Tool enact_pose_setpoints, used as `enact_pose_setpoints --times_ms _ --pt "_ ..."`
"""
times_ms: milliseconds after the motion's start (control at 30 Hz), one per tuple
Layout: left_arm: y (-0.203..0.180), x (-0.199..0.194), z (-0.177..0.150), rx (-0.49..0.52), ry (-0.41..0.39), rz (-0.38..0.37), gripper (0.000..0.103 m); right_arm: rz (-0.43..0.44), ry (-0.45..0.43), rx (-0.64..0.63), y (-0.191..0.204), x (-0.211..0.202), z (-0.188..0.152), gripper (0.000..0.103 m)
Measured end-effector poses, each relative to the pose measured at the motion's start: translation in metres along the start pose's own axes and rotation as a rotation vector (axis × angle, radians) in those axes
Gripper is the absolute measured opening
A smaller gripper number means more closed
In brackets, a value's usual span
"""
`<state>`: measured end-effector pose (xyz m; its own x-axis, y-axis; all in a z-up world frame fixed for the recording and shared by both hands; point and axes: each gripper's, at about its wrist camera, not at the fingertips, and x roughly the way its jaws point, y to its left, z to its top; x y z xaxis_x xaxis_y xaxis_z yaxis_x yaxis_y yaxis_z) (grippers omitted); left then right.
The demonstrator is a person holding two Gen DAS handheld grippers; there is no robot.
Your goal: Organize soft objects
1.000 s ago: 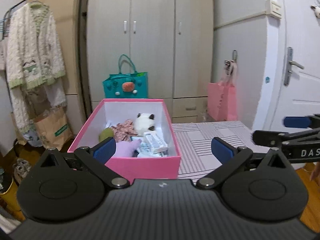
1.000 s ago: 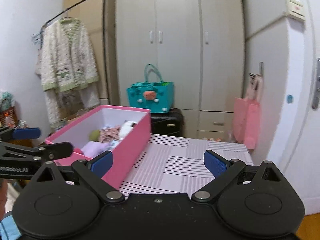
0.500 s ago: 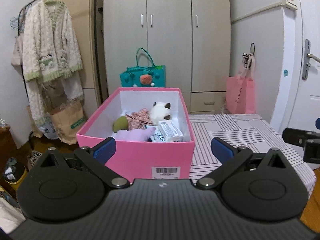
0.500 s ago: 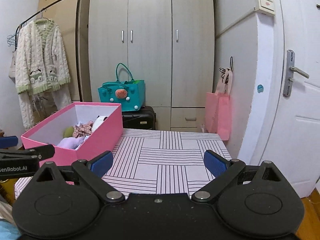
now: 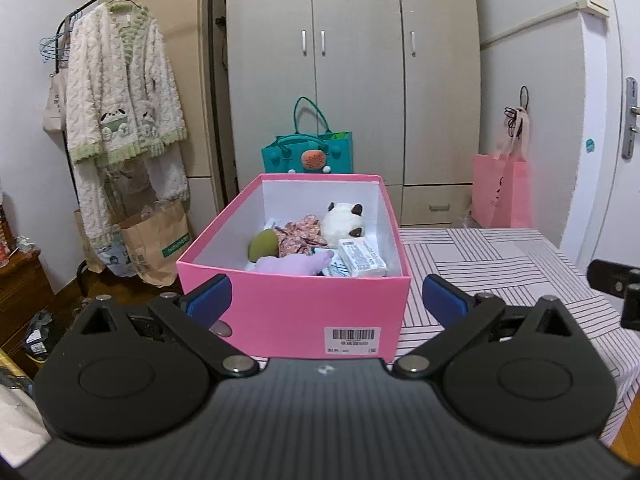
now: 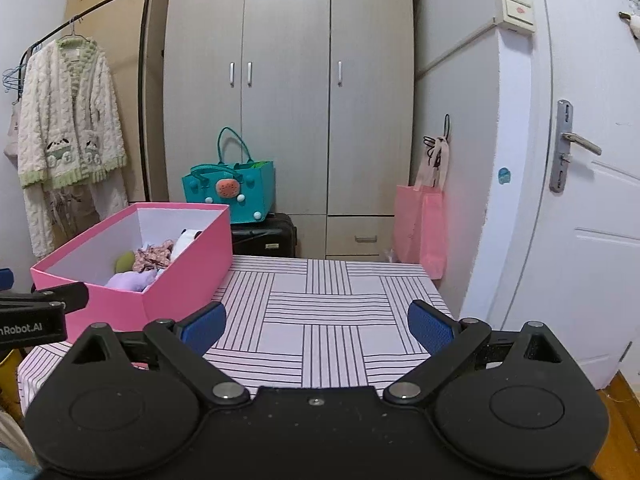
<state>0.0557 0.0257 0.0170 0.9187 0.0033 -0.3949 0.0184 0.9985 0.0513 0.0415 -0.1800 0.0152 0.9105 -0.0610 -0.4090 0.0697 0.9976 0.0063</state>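
A pink box (image 5: 292, 308) stands on the left part of the striped table (image 5: 500, 264). It holds a white panda plush (image 5: 340, 220), a floral cloth (image 5: 300, 232), a green soft ball (image 5: 264, 242), a lilac soft toy (image 5: 292, 266) and a tissue pack (image 5: 362, 258). My left gripper (image 5: 326, 294) is open and empty, just in front of the box's near wall. My right gripper (image 6: 316, 326) is open and empty over the table, to the right of the box (image 6: 160, 276).
A teal bag (image 6: 232, 192) sits on a black suitcase (image 6: 264, 236) behind the table, before a grey wardrobe (image 6: 288, 88). A pink bag (image 6: 420, 228) hangs at the right by a white door (image 6: 580, 200). A clothes rack with a cream robe (image 5: 120, 120) stands left.
Both grippers have drawn back from the box toward the table's near edge. They stay open and empty. The box's contents have not moved.
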Motion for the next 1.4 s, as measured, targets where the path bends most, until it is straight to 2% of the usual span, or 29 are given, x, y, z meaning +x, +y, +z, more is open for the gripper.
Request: enact_pose_setpoints --times_ms 433,867,1400 --pt "-0.001 0.003 -0.005 -0.007 0.002 0.062 0.103 -0.043 0.005 0.036 -0.004 0.002 -0.012 0.099" --pt "-0.005 -0.008 -0.01 0.019 -0.037 0.054 0.103 -0.08 -0.012 0.056 -0.01 -0.005 -0.014 0.1" --pt "-0.002 -0.008 -0.013 0.007 -0.032 0.052 0.103 -0.1 -0.019 0.036 -0.005 -0.007 -0.016 0.1"
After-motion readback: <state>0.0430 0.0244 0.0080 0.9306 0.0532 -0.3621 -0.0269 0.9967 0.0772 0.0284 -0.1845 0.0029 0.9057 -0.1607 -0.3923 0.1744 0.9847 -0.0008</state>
